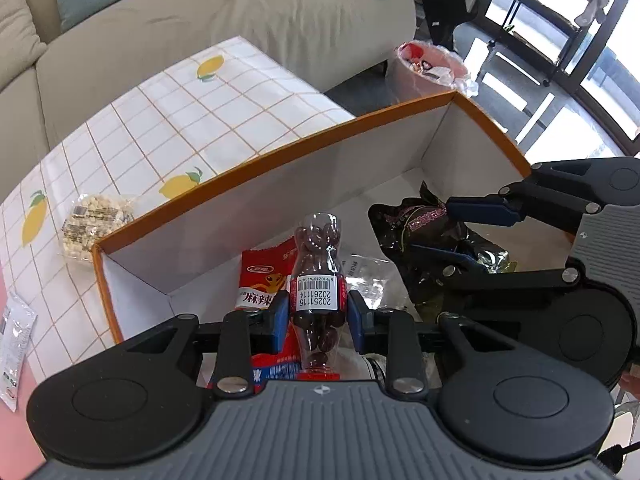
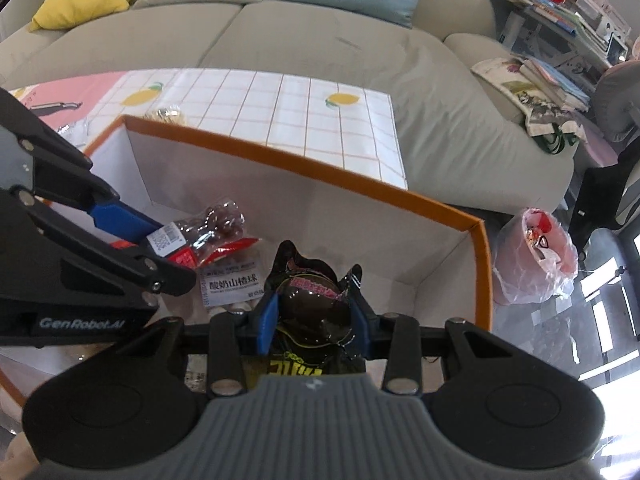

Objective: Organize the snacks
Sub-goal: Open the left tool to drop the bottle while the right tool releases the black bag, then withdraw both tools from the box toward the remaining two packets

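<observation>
My left gripper (image 1: 318,306) is shut on a small clear bottle of chocolate beans (image 1: 318,264) and holds it inside the orange-rimmed white box (image 1: 280,152). The bottle also shows in the right wrist view (image 2: 208,228). My right gripper (image 2: 314,316) is shut on a black snack packet (image 2: 312,308) inside the same box (image 2: 320,168); that packet shows in the left wrist view (image 1: 420,232). A red spicy snack pack (image 1: 262,276) and a white-labelled bag (image 2: 230,282) lie on the box floor.
A clear bag of pale snacks (image 1: 94,220) and a white sachet (image 1: 14,344) lie on the lemon-print tablecloth (image 1: 180,120) left of the box. A beige sofa (image 2: 320,40) stands behind the table. A pink-lined bin (image 2: 536,252) stands on the floor at right.
</observation>
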Demonstrator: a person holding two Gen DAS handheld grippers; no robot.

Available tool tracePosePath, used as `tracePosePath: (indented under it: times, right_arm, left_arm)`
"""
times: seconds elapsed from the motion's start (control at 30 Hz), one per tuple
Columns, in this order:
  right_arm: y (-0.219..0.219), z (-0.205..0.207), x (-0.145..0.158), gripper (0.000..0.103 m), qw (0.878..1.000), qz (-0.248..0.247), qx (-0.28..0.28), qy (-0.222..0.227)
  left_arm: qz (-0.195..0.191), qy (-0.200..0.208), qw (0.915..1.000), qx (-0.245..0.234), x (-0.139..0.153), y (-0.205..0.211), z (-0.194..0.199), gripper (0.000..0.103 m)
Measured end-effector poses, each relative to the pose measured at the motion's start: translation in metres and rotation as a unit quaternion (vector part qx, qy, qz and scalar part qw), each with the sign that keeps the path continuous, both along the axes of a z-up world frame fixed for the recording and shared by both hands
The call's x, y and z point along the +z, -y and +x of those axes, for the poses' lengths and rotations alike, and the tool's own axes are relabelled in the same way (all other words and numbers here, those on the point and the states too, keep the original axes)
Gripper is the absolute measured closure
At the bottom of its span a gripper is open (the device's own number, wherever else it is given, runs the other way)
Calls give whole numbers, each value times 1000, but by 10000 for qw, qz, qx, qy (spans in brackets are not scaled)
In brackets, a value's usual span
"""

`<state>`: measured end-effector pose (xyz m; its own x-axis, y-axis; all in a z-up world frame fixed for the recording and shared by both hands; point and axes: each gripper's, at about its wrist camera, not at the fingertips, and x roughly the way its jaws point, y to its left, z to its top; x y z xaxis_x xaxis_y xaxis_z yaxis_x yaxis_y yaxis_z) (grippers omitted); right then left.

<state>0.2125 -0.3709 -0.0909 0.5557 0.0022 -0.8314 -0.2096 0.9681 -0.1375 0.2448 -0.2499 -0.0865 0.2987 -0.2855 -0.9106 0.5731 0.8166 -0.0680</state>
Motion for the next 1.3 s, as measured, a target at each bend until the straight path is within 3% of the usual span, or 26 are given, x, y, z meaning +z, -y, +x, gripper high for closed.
tracePosePath:
  times: [0.23, 0.43, 0.5, 0.57, 0.67, 0.77, 0.9, 0.97, 1.03, 1.3]
  right_arm:
    - [0, 15, -16, 68, 9996, -5, -72, -273]
    - [-6, 19, -21, 68, 9989, -231, -71, -413]
    - [-6, 18, -17, 65, 9988, -271, -106, -390]
    - [-5, 16, -13, 55, 9986, -320, -198, -363]
    - [-1, 11, -5, 47, 9986, -274, -312, -325]
    - [2, 4, 4, 36, 9983, -207, -498, -240]
    - [4, -13, 18, 31, 9967, -97, -801, -39]
    - [3, -22, 25, 16, 9957, -41, -919, 121]
    - [0, -35, 33, 11, 9937, 42, -1066, 353]
    - [-25, -72, 61, 6, 9848, 599, -1436, 771]
  left_arm:
    - [247, -157, 9996, -11, -16, 1, 4, 69]
    - [358, -15, 9993, -135, -9, 0, -2, 58]
    - [379, 73, 9990, -237, -3, 0, -5, 50]
    - [410, 234, 9984, -307, 4, -2, -11, 38]
    - [376, 409, 9977, -376, 14, -4, -20, 29]
    - [265, 615, 9971, -361, 27, -10, -29, 27]
    - [126, 944, 9951, -268, 47, -21, -42, 25]
    - [10, 1088, 9939, -178, 59, -30, -49, 25]
    - [-122, 1200, 9927, -91, 70, -40, -56, 25]
    - [-222, 1451, 9883, 411, 102, -102, -87, 22]
